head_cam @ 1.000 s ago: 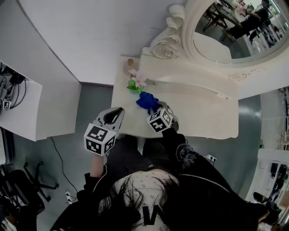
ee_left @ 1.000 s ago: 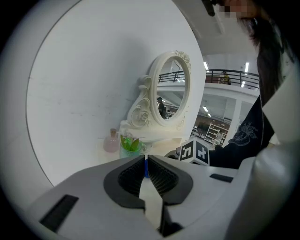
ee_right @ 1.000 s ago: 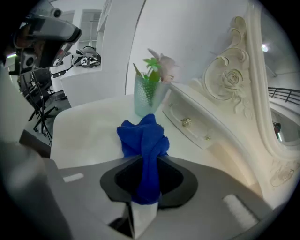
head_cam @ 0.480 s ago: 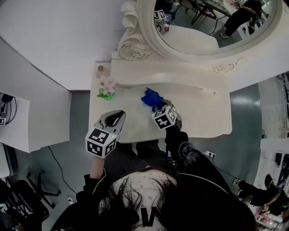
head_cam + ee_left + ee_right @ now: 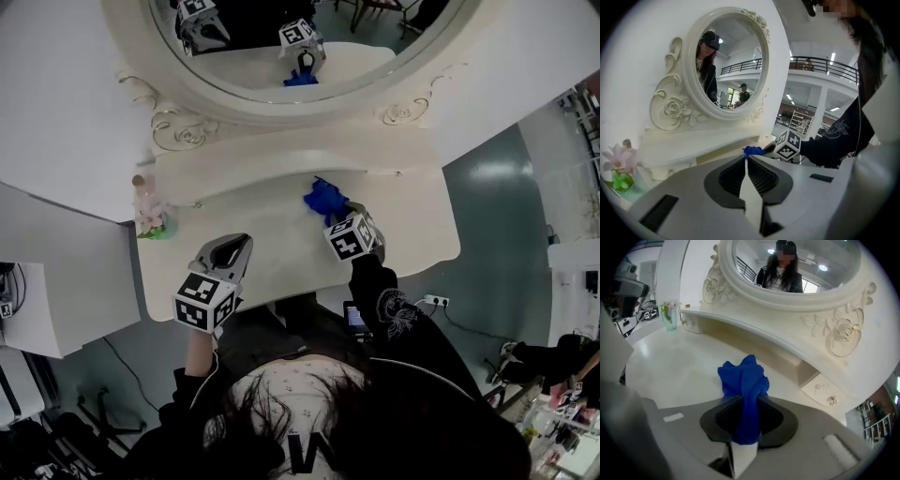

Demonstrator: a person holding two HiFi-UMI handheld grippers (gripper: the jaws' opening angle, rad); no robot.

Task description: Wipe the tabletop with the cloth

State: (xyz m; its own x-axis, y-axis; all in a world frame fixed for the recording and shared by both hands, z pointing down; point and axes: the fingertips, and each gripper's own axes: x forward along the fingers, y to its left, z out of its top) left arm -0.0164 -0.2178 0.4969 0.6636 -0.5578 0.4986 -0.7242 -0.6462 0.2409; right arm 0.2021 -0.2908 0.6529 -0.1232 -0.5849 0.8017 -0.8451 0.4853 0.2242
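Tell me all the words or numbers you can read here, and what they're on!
No words or numbers can be read anywhere.
Cubes on the left gripper and right gripper: black-and-white square patterns, no letters.
White print on the person's sleeve: too small to read.
Cloth: no label shows.

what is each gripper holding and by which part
The right gripper is shut on the cloth, pinching a bunched fold of it; the rest puffs out past the jaws. The left gripper is shut and holds nothing.
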